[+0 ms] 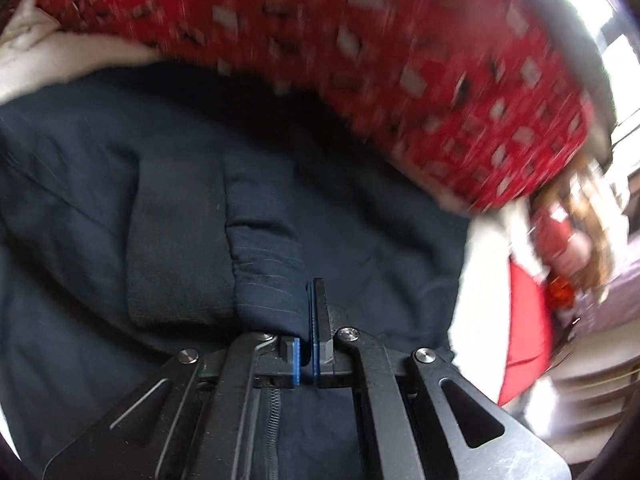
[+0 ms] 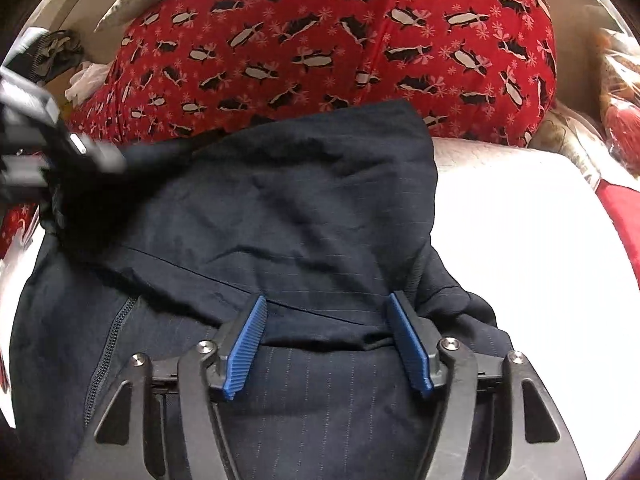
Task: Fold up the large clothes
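A dark navy pinstriped garment point(image 2: 300, 220) lies bunched on a white bed surface point(image 2: 520, 240), with a zipper point(image 2: 112, 340) at its left side. My right gripper point(image 2: 329, 300) is open just above it, its blue pads on either side of a folded edge without pressing on it. My left gripper point(image 1: 310, 320) is shut on a fold of the same navy garment point(image 1: 160, 200), with cloth draped over its left finger. In the right wrist view the left gripper point(image 2: 92, 152) appears blurred at the upper left, holding the garment's far corner.
A red cover printed with penguins point(image 2: 340, 40) bulges right behind the garment and fills the top of the left wrist view point(image 1: 360, 60). Red and brown clutter point(image 2: 616, 100) sits at the far right. White bedding point(image 1: 480, 280) shows beside the garment.
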`<state>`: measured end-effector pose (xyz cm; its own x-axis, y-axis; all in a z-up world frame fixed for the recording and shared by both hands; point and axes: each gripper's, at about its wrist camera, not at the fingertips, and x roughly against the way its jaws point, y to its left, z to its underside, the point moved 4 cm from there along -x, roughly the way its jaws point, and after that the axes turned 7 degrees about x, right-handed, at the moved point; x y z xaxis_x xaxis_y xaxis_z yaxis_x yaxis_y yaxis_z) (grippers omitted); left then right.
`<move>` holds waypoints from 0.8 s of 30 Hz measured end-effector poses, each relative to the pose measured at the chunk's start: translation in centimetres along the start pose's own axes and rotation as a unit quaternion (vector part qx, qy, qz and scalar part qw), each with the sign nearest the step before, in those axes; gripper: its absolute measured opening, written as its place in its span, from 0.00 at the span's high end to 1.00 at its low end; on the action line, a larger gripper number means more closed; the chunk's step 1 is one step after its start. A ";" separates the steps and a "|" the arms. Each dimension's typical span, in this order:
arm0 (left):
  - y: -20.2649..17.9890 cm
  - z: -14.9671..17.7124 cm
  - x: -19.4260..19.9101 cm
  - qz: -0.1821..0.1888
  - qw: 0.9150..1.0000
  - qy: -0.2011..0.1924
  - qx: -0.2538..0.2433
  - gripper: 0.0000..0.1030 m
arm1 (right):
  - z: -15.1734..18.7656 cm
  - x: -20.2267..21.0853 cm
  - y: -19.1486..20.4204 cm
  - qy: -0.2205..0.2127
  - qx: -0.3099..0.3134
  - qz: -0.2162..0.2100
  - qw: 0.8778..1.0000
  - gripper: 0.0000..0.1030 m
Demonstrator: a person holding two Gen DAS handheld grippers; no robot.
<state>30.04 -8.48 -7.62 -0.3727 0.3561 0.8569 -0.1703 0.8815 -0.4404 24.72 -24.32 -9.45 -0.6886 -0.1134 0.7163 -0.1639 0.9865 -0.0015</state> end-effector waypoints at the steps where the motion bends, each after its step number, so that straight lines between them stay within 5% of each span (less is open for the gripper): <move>1: 0.5 0.5 -0.9 -0.013 1.000 0.011 0.000 1.00 | -0.1 -0.1 0.0 0.000 0.000 0.000 1.000 0.37; 7: 2.6 1.9 2.6 0.054 0.998 0.038 -0.015 0.91 | -0.6 -0.3 0.3 0.012 0.010 0.007 1.000 0.35; 9: 4.8 2.5 6.0 0.098 0.995 0.014 -0.002 0.68 | -1.0 0.0 0.3 0.021 0.007 0.015 1.000 0.37; 11: 7.8 2.3 8.5 0.096 0.995 -0.030 0.026 0.54 | -2.3 1.2 0.4 0.002 -0.022 0.008 1.000 0.36; 14: 12.1 1.0 9.3 0.047 0.994 -0.074 0.069 0.54 | -4.8 2.3 1.9 -0.030 -0.052 -0.037 0.997 0.35; 17: 15.3 -0.1 8.0 0.060 0.988 -0.067 0.127 0.54 | -7.0 1.8 5.5 -0.026 -0.041 -0.075 0.996 0.35; 24: 17.0 -0.3 6.0 0.088 0.982 -0.069 0.155 0.54 | -7.5 -1.1 15.1 0.005 0.129 -0.048 0.990 0.36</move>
<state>25.17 8.77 -9.91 -0.5379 0.4293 0.7255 -0.3536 0.6664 -0.6565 28.31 -8.42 -5.07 -0.6543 -0.2033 0.7284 -0.4044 0.9080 -0.1098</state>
